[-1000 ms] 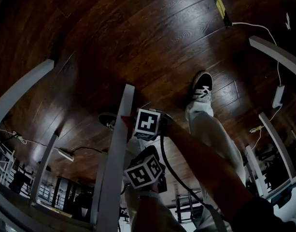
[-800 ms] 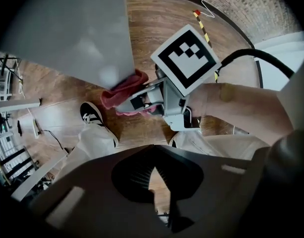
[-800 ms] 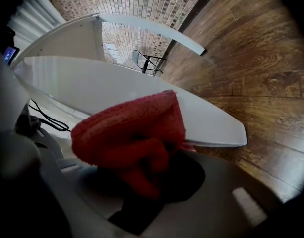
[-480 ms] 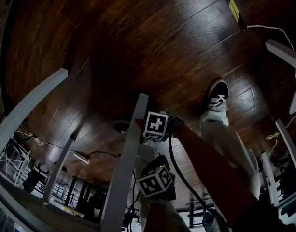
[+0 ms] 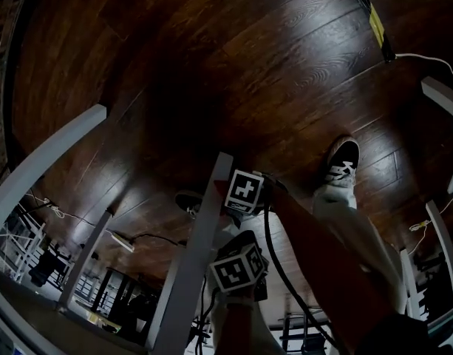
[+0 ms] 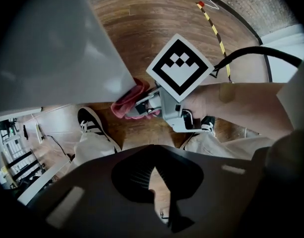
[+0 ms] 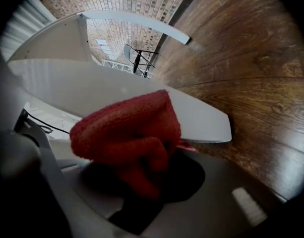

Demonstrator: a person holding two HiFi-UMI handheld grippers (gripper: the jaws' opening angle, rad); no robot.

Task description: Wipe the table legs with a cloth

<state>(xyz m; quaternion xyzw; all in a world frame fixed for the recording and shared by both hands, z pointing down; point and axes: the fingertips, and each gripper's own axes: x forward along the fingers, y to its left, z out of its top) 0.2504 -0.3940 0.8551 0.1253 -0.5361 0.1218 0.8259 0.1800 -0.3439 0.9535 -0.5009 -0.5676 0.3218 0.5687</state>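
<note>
Right gripper (image 7: pixel 142 182) clamped on red cloth (image 7: pixel 129 128) — cloth pressed against white leg (image 7: pixel 92 90). Left gripper (image 6: pixel 159 197) — jaws nearly together, nothing between.

Red cloth (image 7: pixel 128 128), white table leg (image 7: pixel 117 90); brown floor (image 5: pixel 211 65)

left hand-held gripper (image 6: pixel 152 180) jaws together, right hand-held gripper (image 7: pixel 142 177) clamped tight

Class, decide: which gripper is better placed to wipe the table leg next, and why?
Right. The right gripper is shut on the red cloth, which sits against the white table leg. The left gripper is shut on nothing and hangs clear of the leg.
</note>
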